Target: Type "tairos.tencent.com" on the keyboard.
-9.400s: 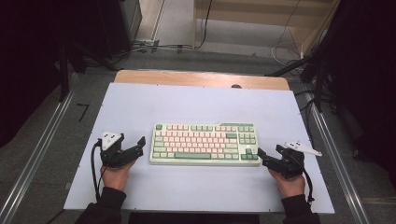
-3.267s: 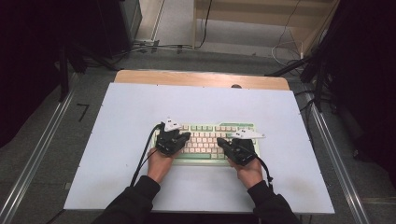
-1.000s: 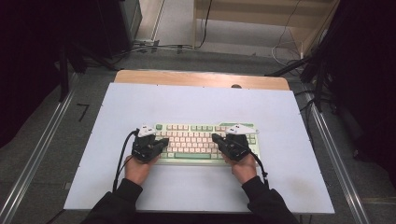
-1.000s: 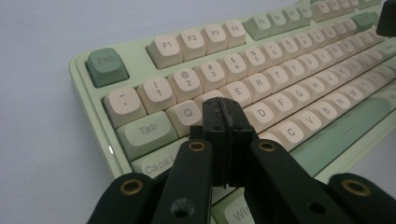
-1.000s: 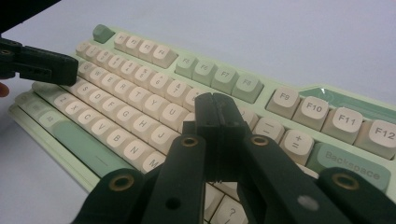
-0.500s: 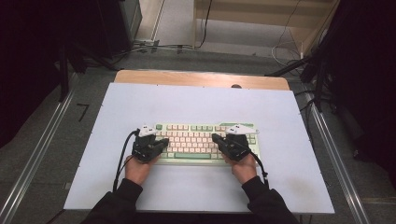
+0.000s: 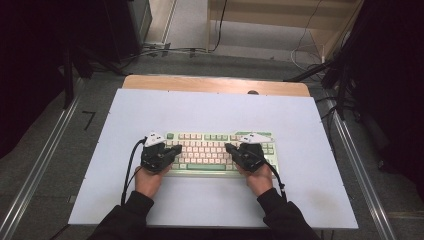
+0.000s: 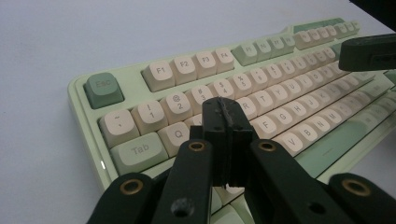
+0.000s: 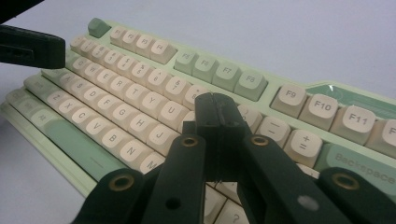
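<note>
Keyboard (image 7: 207,152) mid-table (image 7: 300,125), left claw (image 7: 172,151) and right claw (image 7: 231,149) over its ends.

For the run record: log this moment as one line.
left gripper: shut, over keyboard left end | right gripper: shut, over right half | nothing held | table: keyboard flat

sleeves (image 7: 131,216): black | fingers (image 8: 219,122): black, brass-ringed screws | cables (image 7: 131,161): black

A pale surface (image 7: 210,115) with a wooden far edge (image 7: 215,84) stands on grey floor (image 7: 45,165). Metal rails (image 7: 356,165) flank it, and cables (image 7: 170,50) trail beyond.
</note>
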Demonstrator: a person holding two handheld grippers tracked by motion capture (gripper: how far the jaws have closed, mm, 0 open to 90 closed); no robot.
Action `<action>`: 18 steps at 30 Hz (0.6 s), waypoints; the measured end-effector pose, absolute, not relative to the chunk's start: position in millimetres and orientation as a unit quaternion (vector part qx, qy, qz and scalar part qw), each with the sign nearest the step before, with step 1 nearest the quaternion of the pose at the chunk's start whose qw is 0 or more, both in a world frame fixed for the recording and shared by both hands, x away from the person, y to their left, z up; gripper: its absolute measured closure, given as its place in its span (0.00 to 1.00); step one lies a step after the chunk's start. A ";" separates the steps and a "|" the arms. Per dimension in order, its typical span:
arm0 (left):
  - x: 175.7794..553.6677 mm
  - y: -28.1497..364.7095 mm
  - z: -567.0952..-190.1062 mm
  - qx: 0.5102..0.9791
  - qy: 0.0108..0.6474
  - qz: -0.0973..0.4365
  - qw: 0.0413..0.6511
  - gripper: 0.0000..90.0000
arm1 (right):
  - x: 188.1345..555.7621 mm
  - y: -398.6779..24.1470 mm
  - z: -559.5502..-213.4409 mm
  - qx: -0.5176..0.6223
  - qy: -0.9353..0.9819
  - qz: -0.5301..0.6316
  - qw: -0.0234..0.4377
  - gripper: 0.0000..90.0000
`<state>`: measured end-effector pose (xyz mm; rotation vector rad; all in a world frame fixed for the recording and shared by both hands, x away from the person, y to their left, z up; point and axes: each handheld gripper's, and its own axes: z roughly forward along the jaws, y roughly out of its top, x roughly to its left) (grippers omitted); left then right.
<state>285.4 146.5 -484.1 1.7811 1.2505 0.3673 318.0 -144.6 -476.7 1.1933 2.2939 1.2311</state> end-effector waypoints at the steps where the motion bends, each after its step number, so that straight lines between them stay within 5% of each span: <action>1: 285.7 146.3 -484.1 0.720 0.506 0.147 0.452 1.00 | 318.6 -143.3 -477.3 0.413 0.794 0.425 0.138 0.97; 18: 286.2 146.6 -483.9 0.720 0.506 0.147 0.452 1.00 | 327.8 -123.6 -484.8 0.410 0.802 0.415 0.130 0.97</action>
